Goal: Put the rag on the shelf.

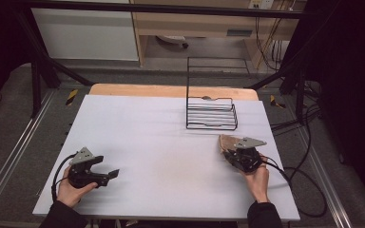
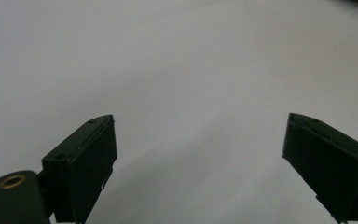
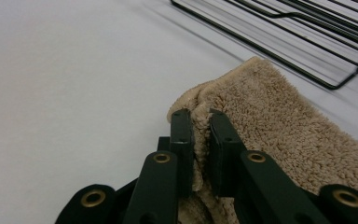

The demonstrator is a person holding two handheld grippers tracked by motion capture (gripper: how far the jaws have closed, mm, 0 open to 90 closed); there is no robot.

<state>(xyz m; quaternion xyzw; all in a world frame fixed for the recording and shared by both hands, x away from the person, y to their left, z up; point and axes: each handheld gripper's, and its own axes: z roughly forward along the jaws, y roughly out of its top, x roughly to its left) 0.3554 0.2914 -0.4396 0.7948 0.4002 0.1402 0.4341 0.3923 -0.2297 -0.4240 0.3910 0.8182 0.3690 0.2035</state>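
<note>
We see the right gripper clamped on a fold of the tan towel, its jaws nearly together with only the pile of the cloth between them; in the high view the towel lies at the right side of the white tabletop, just in front of the black wire rack and apart from it, with the right gripper lying over its near edge; the right gripper view shows the rack's wires beyond the towel. The left gripper rests near the front left of the tabletop, well apart from the towel; its jaws stand wide and hold nothing, with bare tabletop between them.
</note>
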